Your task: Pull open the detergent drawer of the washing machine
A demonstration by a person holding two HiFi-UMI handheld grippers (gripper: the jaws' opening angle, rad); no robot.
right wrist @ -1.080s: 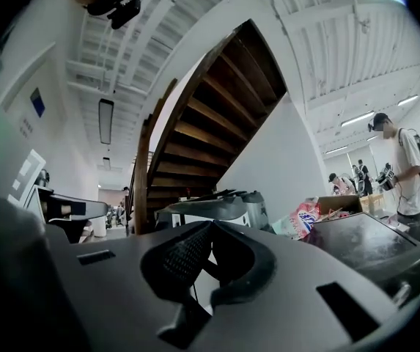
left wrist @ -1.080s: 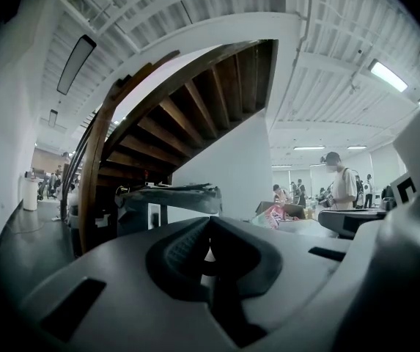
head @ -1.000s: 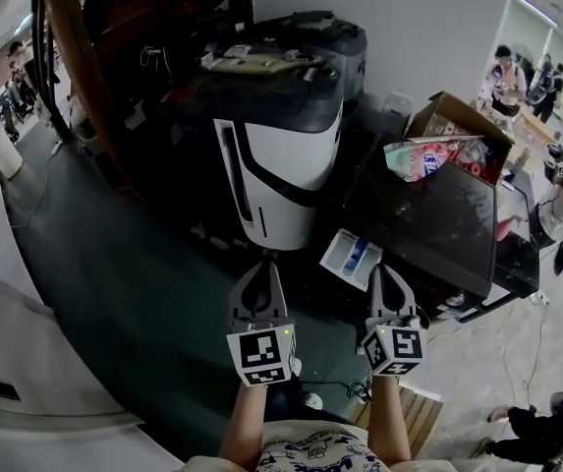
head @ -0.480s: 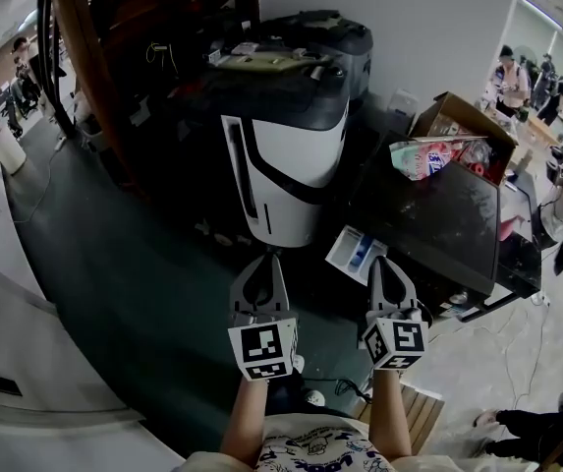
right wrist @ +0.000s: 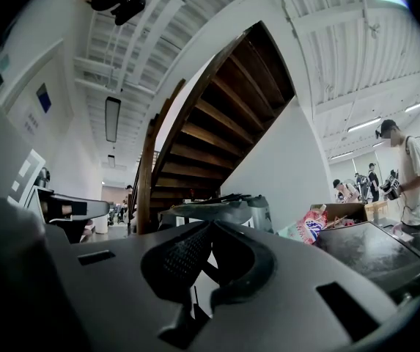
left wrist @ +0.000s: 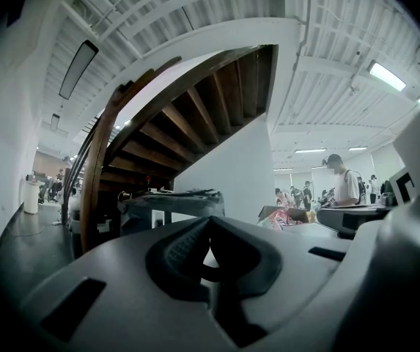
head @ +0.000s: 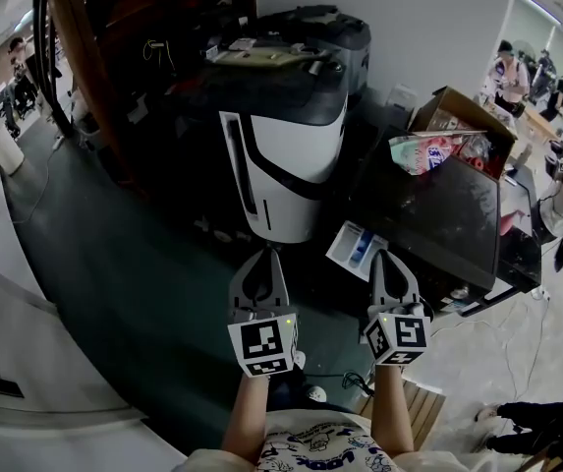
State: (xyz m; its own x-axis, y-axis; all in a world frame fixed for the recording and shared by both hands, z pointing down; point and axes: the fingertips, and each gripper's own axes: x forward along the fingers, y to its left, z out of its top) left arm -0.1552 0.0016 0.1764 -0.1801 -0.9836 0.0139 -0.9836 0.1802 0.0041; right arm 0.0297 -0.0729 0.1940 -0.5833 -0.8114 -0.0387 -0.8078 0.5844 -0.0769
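Observation:
A black machine with a glossy top (head: 438, 214) stands at the right, and its top also shows in the right gripper view (right wrist: 371, 248). A white and blue panel (head: 357, 249) sits on its near left face; I cannot tell whether it is the drawer. My left gripper (head: 264, 260) is held low in front of a black and white appliance (head: 286, 165), its jaws together on nothing (left wrist: 210, 222). Just short of the white and blue panel, my right gripper (head: 381, 262) is also shut and empty (right wrist: 211, 229). Neither gripper touches anything.
An open cardboard box (head: 458, 131) with colourful packets sits behind the glossy top. A wooden staircase (head: 75, 57) rises at the left, above a dark floor (head: 134, 293). Cables lie on the pale floor (head: 517, 362) at the right. People (head: 505, 72) stand in the far right background.
Both grippers stay where they were, still shut. Only the head camera has shifted slightly.

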